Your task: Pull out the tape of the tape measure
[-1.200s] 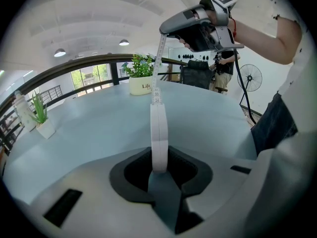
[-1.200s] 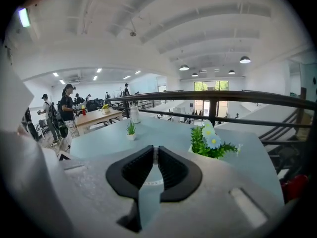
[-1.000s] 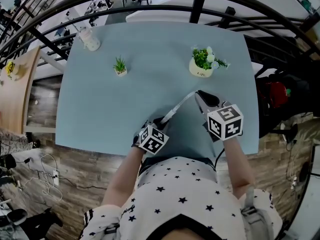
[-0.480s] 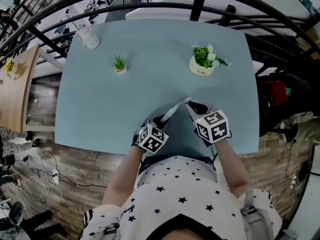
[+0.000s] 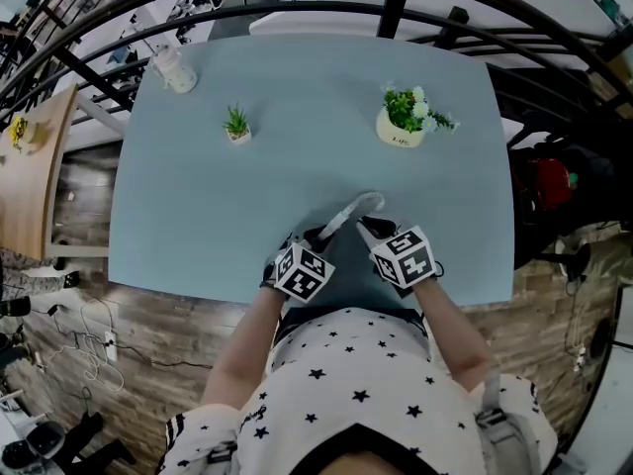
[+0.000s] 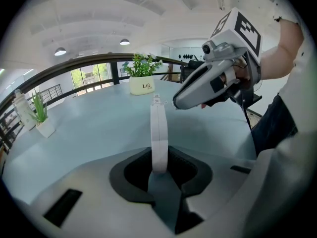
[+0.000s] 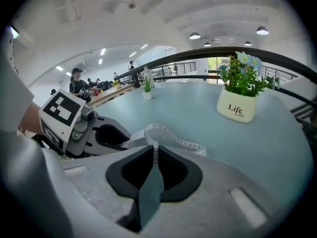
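A white tape with printed marks runs between my two grippers over the pale blue table, near its front edge. My left gripper is shut on the tape measure; only a white band shows between its jaws, and I cannot make out a case. The tape rises ahead to its numbered part. My right gripper is just right of the left and shut on the thin tape. Beyond its jaws the tape bows in a slack loop.
A white pot of flowers marked "Life" stands at the back right. A small potted plant and a white bottle are at the back left. Black railings curve behind the table. The person's body is at the front edge.
My right gripper has moved left and nearer, toward the left gripper. The tape, stretched straight before, now bows in a short slack loop. The left gripper has stayed put.
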